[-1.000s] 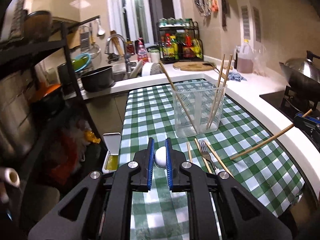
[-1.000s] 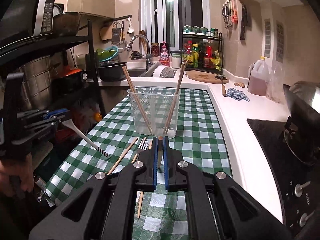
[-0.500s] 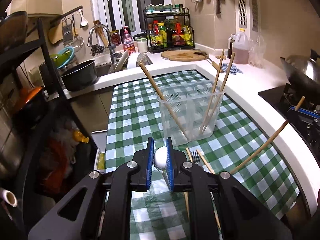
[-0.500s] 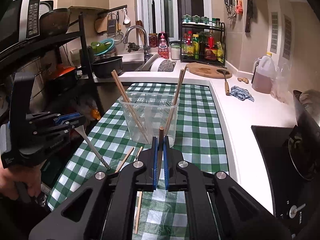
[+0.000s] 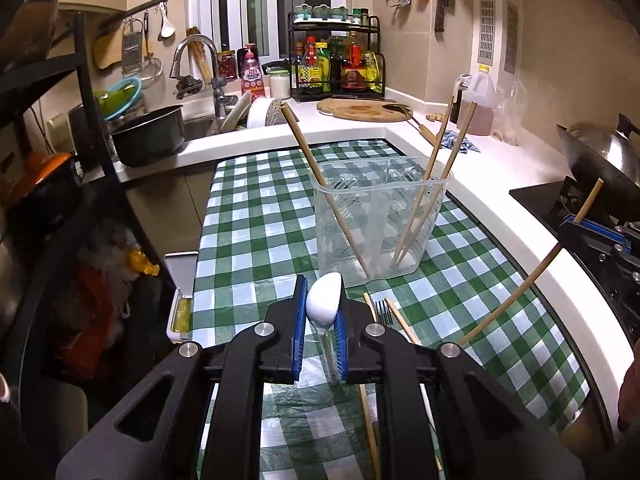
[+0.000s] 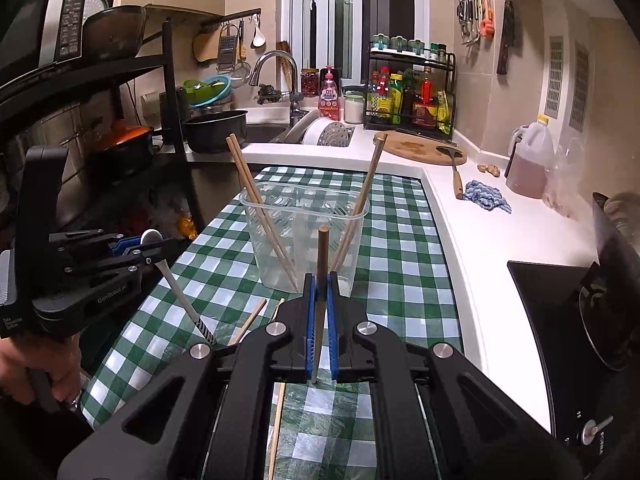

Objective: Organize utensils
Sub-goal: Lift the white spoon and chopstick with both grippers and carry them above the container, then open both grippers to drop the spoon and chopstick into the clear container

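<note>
On a bench (image 5: 516, 216) spread with a green checked cloth (image 5: 256, 216), a clear plastic holder (image 5: 376, 220) with three chopsticks (image 5: 324, 192) leaning inside. Just short of the holder, left gripper (image 5: 319, 312) clamped on a white spoon (image 5: 323, 304), bowl end forward, and right gripper (image 6: 319, 292) pinched shut on a single brown chopstick (image 6: 322, 256), its tip rising in front of the holder wall. Loose on the cloth between grippers and holder, a fork (image 5: 383, 312) and more chopsticks.

Green-checked tablecloth (image 5: 256, 216) covers the counter. On it: clear plastic holder (image 5: 380, 220), upright; fork (image 5: 383, 312) and loose chopsticks (image 6: 248, 322) lying flat nearby.
</note>
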